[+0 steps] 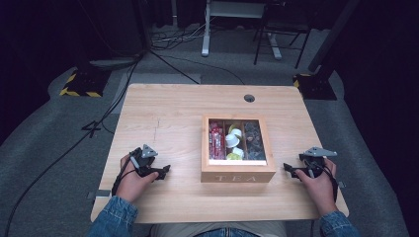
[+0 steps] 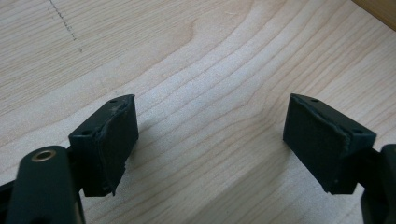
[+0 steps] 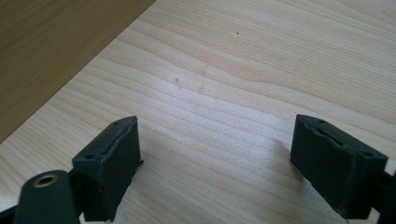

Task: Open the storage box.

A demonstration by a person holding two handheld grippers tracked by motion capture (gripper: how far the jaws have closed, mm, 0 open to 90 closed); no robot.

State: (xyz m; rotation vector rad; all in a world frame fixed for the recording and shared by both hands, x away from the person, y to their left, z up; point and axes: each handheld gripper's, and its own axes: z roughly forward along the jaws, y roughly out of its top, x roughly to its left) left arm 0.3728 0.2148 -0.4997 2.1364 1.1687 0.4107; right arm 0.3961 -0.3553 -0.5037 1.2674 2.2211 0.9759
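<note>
Resting: both grippers down on the table [image 1: 168,106], one either side of the box [image 1: 237,174], pointing in at it
Left gripper [image 1: 162,172]: held in the left hand [image 1: 132,180], well left of the box, grey plate on top, cable trailing back toward the sleeve
Left jaws: wide apart, nothing between, just bare wood showing in the gap in the left gripper view [image 2: 210,133]
Left pads [image 2: 117,140]: black, a bit scuffed at the edges, sitting low over the tabletop, throwing shadows on it
Right gripper [image 1: 289,169]: held in the right hand [image 1: 317,180], just off the box's right side, not touching
Right jaws: also spread wide, empty, plain wood grain between in the right gripper view [image 3: 215,154]
Box: wooden, "TEA" on the front face, sitting mid-table slightly right of centre, clear window on top, shut as far as can be told
Inside: three compartments, red packets [image 1: 217,142] on the left, white and yellow capsules [image 1: 233,140] in the middle, dark grey stuff [image 1: 254,139] on the right, too small to make out
Box edge: darker wood strip at the top left corner of the right gripper view [image 3: 51,42], near that gripper
Table extras: round cable hole [image 1: 249,98] at the far edge
</note>
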